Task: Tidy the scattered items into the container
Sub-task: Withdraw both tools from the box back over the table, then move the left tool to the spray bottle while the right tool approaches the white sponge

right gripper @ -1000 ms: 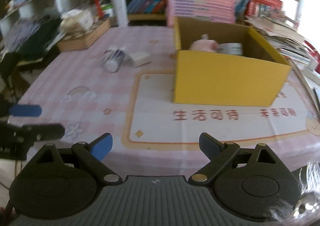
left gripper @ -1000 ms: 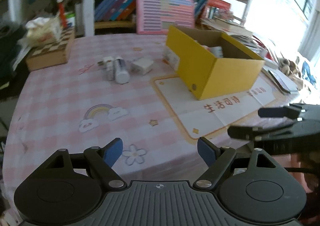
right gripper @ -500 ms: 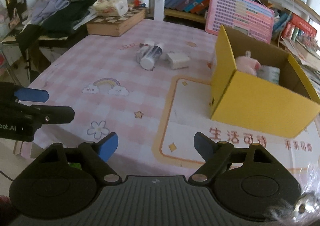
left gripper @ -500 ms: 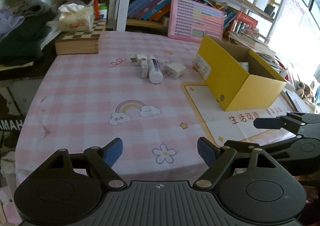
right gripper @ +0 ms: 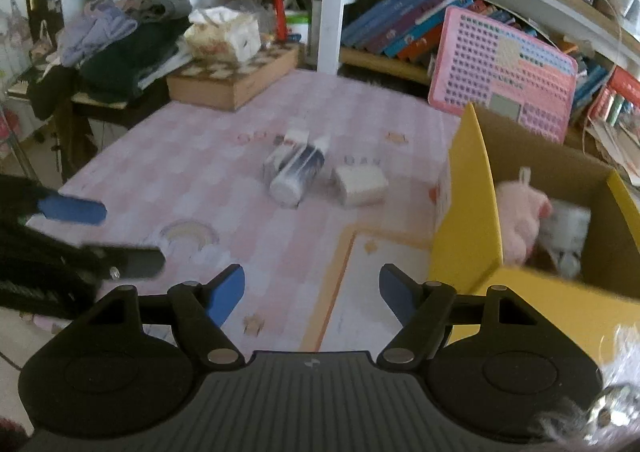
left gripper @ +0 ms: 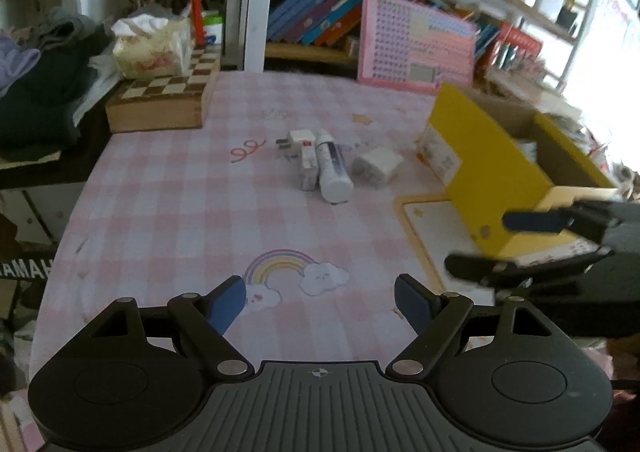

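Left tool (left gripper: 320, 298): held spread wide and empty, low over the near edge of the bench (left gripper: 168, 211).
Right tool (right gripper: 311, 288): likewise spread wide, nothing gripped, beside the yellow cardboard box (right gripper: 468, 219).
Scattered items: a white tube (left gripper: 332, 169), a small carton (left gripper: 308, 167) touching it, a plug adapter (left gripper: 294, 139) just behind, and a white charger block (left gripper: 378, 167) near the box.
Box contents: a pink plush toy (right gripper: 520, 219) and a white item, blurred.
Risk, rolling: the tube may be nudged and rolled away if it is approached along its length.
Risk, double grasp: tube and carton could be pinched together and one dropped.
Risk, collision: the tools may be crossed if one item is sought by both.
Risk, box: its near wall may be struck on the drop.
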### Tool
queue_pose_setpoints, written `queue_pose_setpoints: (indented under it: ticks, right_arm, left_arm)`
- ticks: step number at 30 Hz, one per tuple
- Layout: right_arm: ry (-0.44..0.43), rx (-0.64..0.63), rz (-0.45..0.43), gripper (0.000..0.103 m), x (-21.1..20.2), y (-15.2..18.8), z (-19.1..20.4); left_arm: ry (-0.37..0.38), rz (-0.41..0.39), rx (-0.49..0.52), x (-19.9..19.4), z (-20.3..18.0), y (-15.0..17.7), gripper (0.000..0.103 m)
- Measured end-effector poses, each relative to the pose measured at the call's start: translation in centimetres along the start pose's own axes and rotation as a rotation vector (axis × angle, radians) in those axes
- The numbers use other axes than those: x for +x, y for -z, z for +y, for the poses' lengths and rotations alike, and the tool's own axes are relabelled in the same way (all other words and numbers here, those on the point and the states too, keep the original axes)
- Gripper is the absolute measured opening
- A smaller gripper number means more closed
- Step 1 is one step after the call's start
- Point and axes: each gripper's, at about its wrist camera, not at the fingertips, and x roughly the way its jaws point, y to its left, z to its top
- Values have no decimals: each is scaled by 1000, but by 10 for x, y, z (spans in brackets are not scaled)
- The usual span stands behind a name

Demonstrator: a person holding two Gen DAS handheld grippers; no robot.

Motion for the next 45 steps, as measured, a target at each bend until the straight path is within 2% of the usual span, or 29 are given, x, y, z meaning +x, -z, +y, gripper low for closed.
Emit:
queue_pose_setpoints:
  ticks: [9,11,13,16,20,27,34,41,45]
  right_arm:
    - [-18,9,-4,70,45,-34,-17]
    - [-15,24,-1,68,54,-40,-22]
    - [-5,37,-1,64,63,-46,-25]
    - [-4,50,1,60,77,-54,-29]
    - [2,46,18,57,95,-60,-30]
    - [31,64,30,57,117,-62,-35]
    - [51,73,40,58,133,-67,-42]
    - [51,96,82,63,153,-70,-49]
    - [42,99,80,65,158,-71,-52]
  left_arm:
    - [-28,-56,-20,35,12,-51,76]
    - [-28,-60,-21,43,13,-62,71]
    - [-9,-58,-16,51,12,-71,53]
    - [51,-50,0,60,7,-82,35]
    - [105,-18,25,78,-2,-95,28]
    - [86,71,70,125,-14,-110,18]
    - [54,127,90,151,-15,-115,20]
    - [61,154,102,161,-16,-122,31]
    - [50,164,84,169,-12,-125,41]
